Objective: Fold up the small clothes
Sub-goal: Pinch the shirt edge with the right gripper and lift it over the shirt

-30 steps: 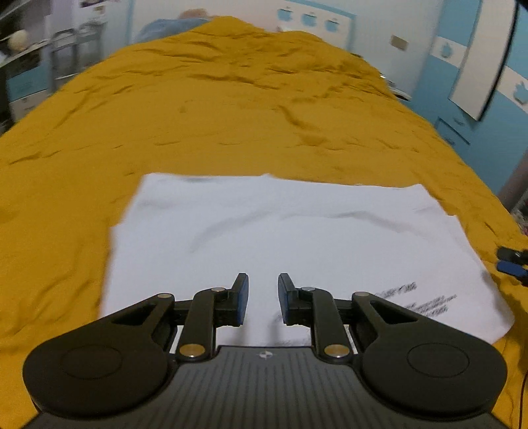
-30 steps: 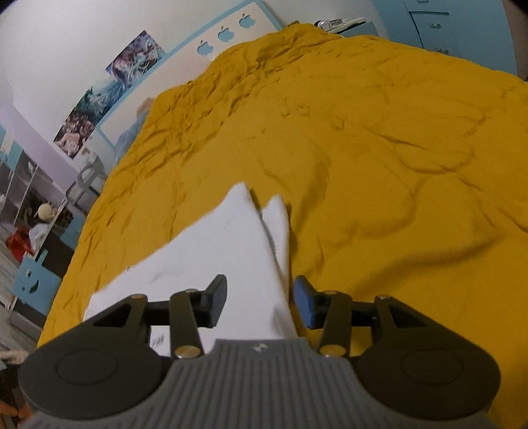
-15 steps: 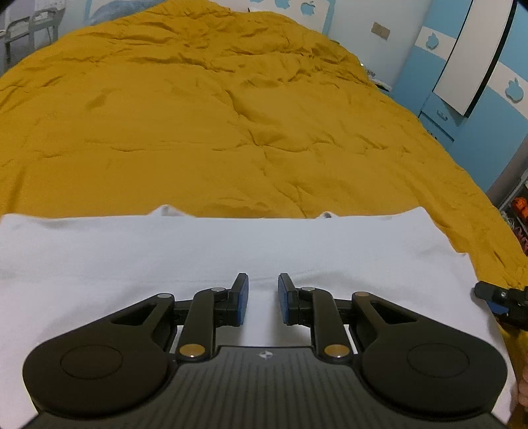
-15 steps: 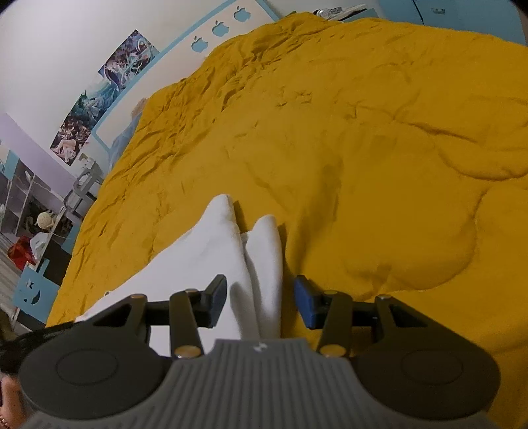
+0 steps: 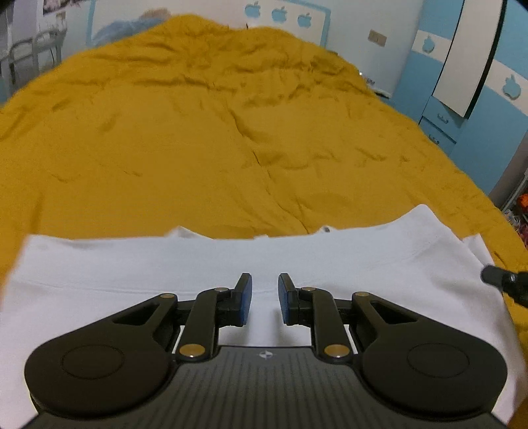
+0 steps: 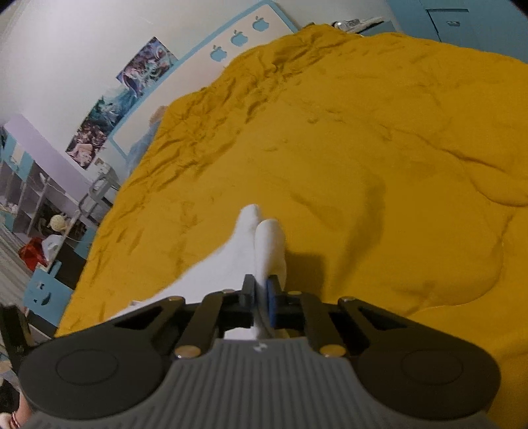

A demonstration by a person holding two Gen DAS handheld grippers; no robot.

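White cotton, a garment (image 5: 330,264) spread flat across the near part of a bed under a mustard-yellow quilt (image 5: 214,138), creased and rumpled toward the far end. In the left wrist view: left hand-held gripper (image 5: 265,298) low over the cloth, blue-padded fingers (image 5: 246,302) a narrow gap apart, white fabric visible between and beneath them, no fold clearly pinched; grasping or not, cannot tell. Far edge of the garment straight across the view, with small bumps at its middle; a hem seam running parallel just before the fingertips. At the right edge of the same view, the dark tip of the right hand-held gripper (image 5: 505,283) at the garment's right border. In the right wrist view: right hand-held gripper (image 6: 260,297) clenched on the garment (image 6: 244,237), jaws pressed together on a doubled white fold, two rounded lobes of cloth sticking out beyond the fingertips toward the far side. Rest of the white cloth trailing off to the near left, partly hidden by the gripper body. Behind the bed, a pale headboard with blue apple cut-outs (image 5: 280,15); posters (image 6: 122,99) on the wall at left; blue cabinets (image 5: 478,109) with apple shapes at far right. Shelving and clutter at far left, too blurred to name.
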